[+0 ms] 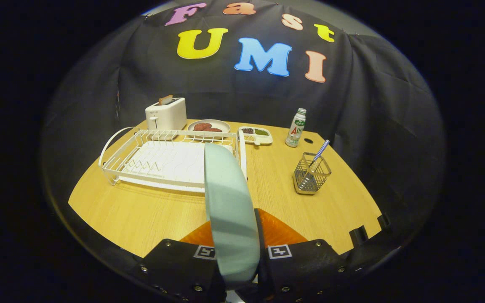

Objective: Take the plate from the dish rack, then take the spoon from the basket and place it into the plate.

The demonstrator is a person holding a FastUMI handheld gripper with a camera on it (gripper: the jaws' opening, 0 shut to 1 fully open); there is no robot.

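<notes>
My gripper [235, 242] is shut on a pale green plate [227, 202], held on edge between both fingers and lifted above the wooden table [150, 210]. The plate stands upright and runs from the fingers out toward the white wire dish rack [158, 162], covering the rack's right end. Beyond the fingers to the right stands a small wire basket [310, 174] with a spoon [319, 155] leaning in it, its blue-striped handle sticking up and out.
Behind the rack stand a white toaster [166, 113], a plate of brown patties [209, 125] and a small divided dish of foods [255, 134]. A white and green bottle [296, 127] stands behind the basket. Bare wood lies between rack, basket and fingers.
</notes>
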